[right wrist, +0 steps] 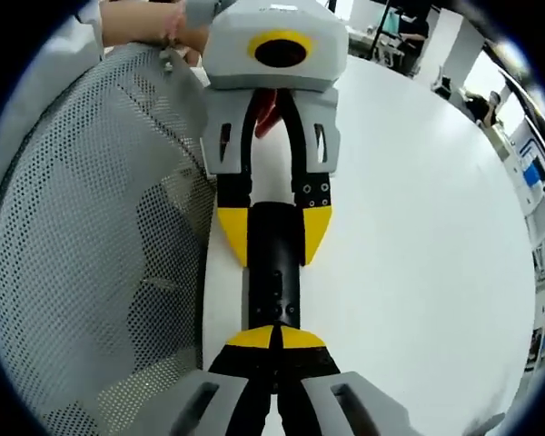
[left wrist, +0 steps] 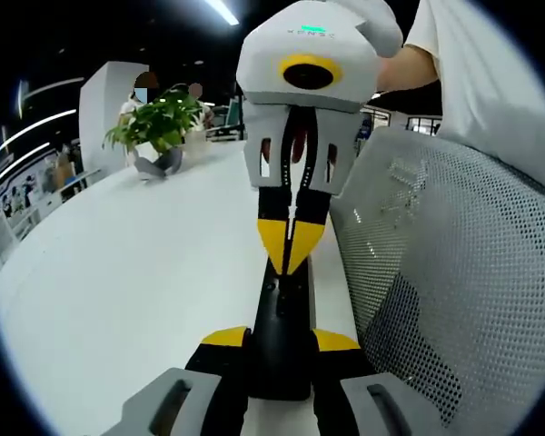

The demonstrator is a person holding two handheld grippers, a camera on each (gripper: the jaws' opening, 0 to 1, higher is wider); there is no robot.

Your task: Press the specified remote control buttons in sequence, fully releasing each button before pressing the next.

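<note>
In the left gripper view, the left gripper (left wrist: pixel 280 350) rose from the near edge with its yellow-tipped jaws parted around the near end of a black remote control (left wrist: pixel 282 341), one jaw against each long side. The remote lay flat on a white table (left wrist: pixel 136 291), running lengthwise away from the camera, close to the table's right edge. At its far end the right gripper (left wrist: pixel 291 259) faced the camera, its two yellow tips drawn together into a point that rested on the top face of the remote. A hand (left wrist: pixel 404 64) held that gripper from behind, beside a white sleeve (left wrist: pixel 490 82). To the right of the remote stood a grey mesh chair back (left wrist: pixel 454 272), just beside the table edge. Far off on the left of the table sat a potted plant (left wrist: pixel 159 123).

In the right gripper view, the right gripper (right wrist: pixel 274 341) came up from the near edge with its jaws closed tip to tip, holding nothing between them, the yellow tips touching the near part of the remote control (right wrist: pixel 274 268). The buttons under them could not be made out. Farther along, the left gripper (right wrist: pixel 274 232) faced the camera, its yellow jaws clasping the remote's sides at the far end. A hand (right wrist: pixel 154 27) showed behind it at the far left. The mesh chair back (right wrist: pixel 91 245) lay to the left of the remote, and the white table (right wrist: pixel 418 227) spread out to the right.
</note>
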